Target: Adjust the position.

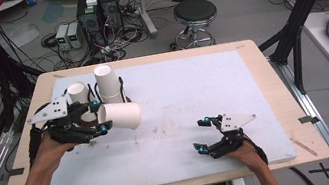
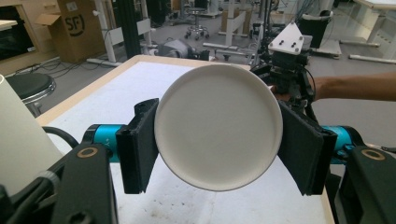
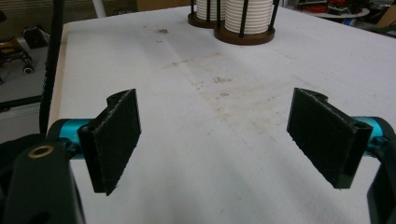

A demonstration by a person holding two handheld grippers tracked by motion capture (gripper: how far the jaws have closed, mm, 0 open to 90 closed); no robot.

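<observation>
I have the left gripper [image 1: 97,118] clamped on a white paper cup [image 1: 121,116], lying on its side and lifted above the white table mat [image 1: 177,90] near its far left corner, just beside two stacks of white paper cups in dark rod holders [image 1: 106,84]. I judge the cup freshly pulled; next I must turn it upright and set it down on bare mat. The right gripper [image 1: 205,135] rests by the near right edge, jaws wide apart, holding nothing. The left gripper view shows the cup's round base [image 2: 218,126] squeezed between both pads, which the high view hides.
</observation>
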